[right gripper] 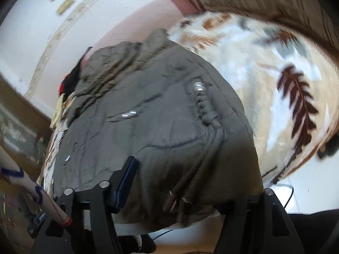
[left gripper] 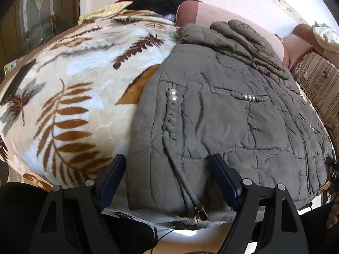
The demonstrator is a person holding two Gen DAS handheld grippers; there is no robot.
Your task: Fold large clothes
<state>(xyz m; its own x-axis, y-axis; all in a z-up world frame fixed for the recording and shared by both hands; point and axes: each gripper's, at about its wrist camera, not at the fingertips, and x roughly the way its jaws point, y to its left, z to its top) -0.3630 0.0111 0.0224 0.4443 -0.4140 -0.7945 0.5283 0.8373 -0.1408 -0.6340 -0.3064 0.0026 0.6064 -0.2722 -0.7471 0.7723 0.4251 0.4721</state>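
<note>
A grey-olive quilted jacket (left gripper: 222,114) lies spread on a cream blanket with brown leaf prints (left gripper: 70,97). It has braided trim with pearl beads (left gripper: 172,96), and a zipper pull (left gripper: 200,208) hangs at its near hem. My left gripper (left gripper: 169,169) is open, its fingers either side of the jacket's near left corner, above the hem. In the right wrist view the jacket (right gripper: 152,122) fills the middle. My right gripper (right gripper: 190,182) is open. Its left finger (right gripper: 126,182) rests over the fabric, and the right finger is hidden behind the jacket's near corner.
A pink sofa back (left gripper: 214,13) and a striped cushion (left gripper: 320,82) lie beyond the jacket. Black and red clothes (left gripper: 156,1) are piled at the far end. A dark remote (left gripper: 17,84) lies on the blanket at left. The blanket (right gripper: 275,80) extends right of the jacket.
</note>
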